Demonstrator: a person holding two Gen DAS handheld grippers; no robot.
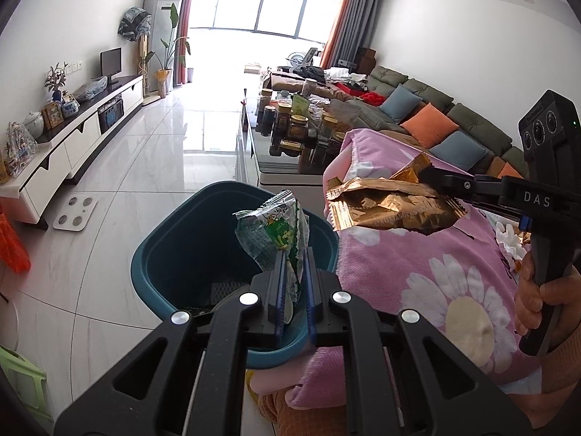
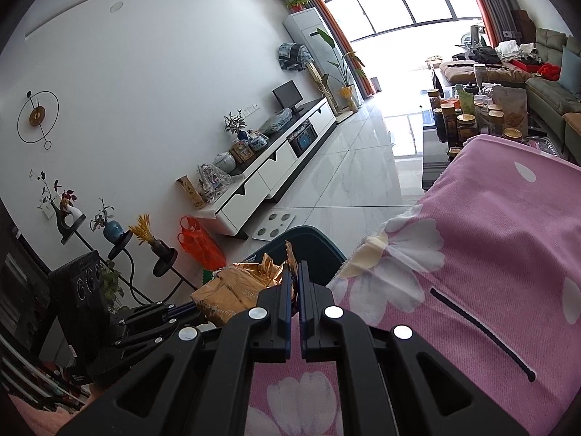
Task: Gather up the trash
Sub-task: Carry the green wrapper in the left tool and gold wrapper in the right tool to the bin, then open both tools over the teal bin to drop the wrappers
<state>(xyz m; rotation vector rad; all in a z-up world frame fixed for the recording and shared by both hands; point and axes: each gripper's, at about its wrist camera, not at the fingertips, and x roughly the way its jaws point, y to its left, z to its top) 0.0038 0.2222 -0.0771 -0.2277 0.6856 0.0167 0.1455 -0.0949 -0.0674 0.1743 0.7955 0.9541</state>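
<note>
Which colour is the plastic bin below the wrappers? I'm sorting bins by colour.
Dark teal bin, clearest in the left wrist view.

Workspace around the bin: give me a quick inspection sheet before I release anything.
Surface: pink floral blanket beside the bin; glossy tiled floor.
Job's things: teal bin; green wrapper above its opening; gold wrapper over the blanket's edge.
Clutter: crumpled tissue on the blanket.
Grippers: left gripper shut on green wrapper; right gripper shut on gold wrapper.
Cables: nothing seen.
Surroundings: jars on coffee table, sofa, TV cabinet.
</note>
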